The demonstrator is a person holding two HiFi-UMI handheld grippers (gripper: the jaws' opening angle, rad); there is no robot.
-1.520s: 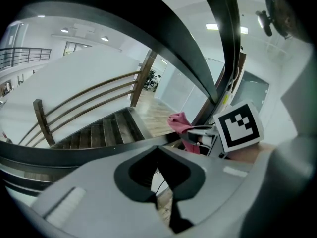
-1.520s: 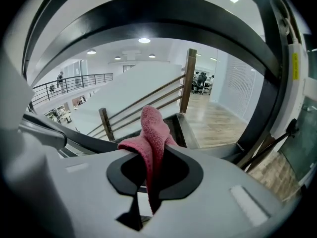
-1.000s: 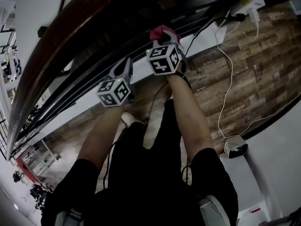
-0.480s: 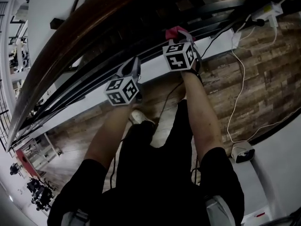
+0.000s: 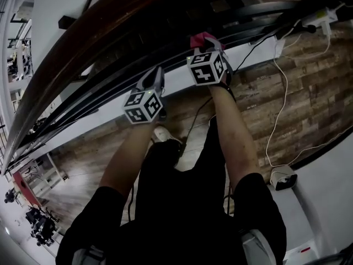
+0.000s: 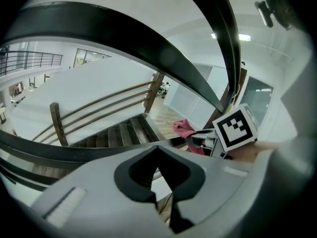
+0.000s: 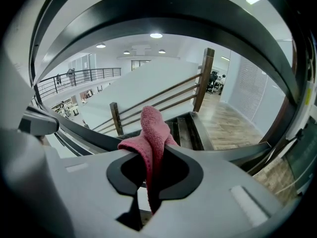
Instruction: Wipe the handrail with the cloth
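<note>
The dark wooden handrail curves from upper right down to lower left in the head view. My right gripper is shut on a pink cloth and holds it close under the rail, by the black bars. In the right gripper view the cloth stands up out of the closed jaws, with a dark bar arching overhead. My left gripper is shut and holds nothing; it hangs lower left of the right one, near the bars. The left gripper view shows its closed jaws, with the cloth off to the right.
Black railing bars run below the handrail, with a staircase beyond them. On the wood floor at right lie a white cable and a small white device. The person's legs fill the lower middle.
Both grippers have drifted a little to the right along the railing in the head view. The cloth stays held in the right gripper, and the left stays shut.
</note>
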